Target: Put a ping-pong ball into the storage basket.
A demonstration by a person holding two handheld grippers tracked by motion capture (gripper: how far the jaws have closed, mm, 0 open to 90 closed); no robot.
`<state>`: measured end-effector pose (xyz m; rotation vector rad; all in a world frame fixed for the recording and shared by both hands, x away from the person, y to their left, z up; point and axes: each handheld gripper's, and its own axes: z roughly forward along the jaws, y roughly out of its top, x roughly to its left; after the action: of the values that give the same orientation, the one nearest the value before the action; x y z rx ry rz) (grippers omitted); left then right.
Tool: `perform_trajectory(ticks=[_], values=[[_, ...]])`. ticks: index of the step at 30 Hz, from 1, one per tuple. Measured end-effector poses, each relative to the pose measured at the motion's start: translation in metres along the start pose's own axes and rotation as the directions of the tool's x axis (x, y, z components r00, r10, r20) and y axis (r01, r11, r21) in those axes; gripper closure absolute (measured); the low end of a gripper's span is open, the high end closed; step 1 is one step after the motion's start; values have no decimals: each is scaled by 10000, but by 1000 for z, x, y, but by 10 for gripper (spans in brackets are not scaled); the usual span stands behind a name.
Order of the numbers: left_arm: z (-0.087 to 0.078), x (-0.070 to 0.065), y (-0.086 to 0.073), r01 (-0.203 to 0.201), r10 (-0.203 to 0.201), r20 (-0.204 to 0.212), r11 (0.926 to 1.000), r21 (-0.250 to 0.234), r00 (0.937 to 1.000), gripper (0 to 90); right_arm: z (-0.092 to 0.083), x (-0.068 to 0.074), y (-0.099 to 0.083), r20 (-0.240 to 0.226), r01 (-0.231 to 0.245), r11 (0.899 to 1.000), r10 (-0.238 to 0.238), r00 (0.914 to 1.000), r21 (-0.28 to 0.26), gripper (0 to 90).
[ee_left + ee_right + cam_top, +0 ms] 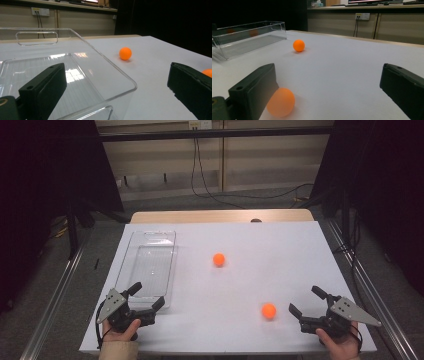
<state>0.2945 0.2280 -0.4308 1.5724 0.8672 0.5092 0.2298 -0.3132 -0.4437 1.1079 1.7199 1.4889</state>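
Note:
Two orange balls lie on the white table (250, 280). The far ball (218, 259) (125, 53) (299, 45) rests near the middle. The near ball (268, 310) (281, 102) sits just left of my right gripper (306, 300) (329, 92), which is open, with the ball partly behind its left jaw. A clear plastic tray (148, 265) (75, 72) (244, 35) lies empty at the left. My left gripper (147, 295) (115, 92) is open at the tray's near end, one jaw over the tray, nothing between its jaws. An orange edge of the near ball (208, 72) peeks over its right jaw.
The table's wooden far edge (220, 216) meets a gap before a wall with a socket (40, 11) and hanging cables (200, 180). Metal rails (55, 300) run along both sides of the table. Dark curtains stand left and right.

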Motion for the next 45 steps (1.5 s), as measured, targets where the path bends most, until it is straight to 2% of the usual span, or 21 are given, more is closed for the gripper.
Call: perform_trajectory(ticks=[12,21,31,45], values=[[3,-5,1,46,-47,175,10000,39,9998,21,1,1,0,-52,-29,10000,29,10000,14,6],[9,-15,6,-165,158,602,9998,116,9981,17,0,0,0,-103,47,10000,-47,9999,55,8],[22,-27,13,-166,141,1126,9996,212,9935,13,0,1,1,-182,39,10000,-38,9998,63,12],[32,-34,17,-126,83,1405,9995,299,9901,13,0,1,2,-234,48,9999,-46,9997,95,13]])
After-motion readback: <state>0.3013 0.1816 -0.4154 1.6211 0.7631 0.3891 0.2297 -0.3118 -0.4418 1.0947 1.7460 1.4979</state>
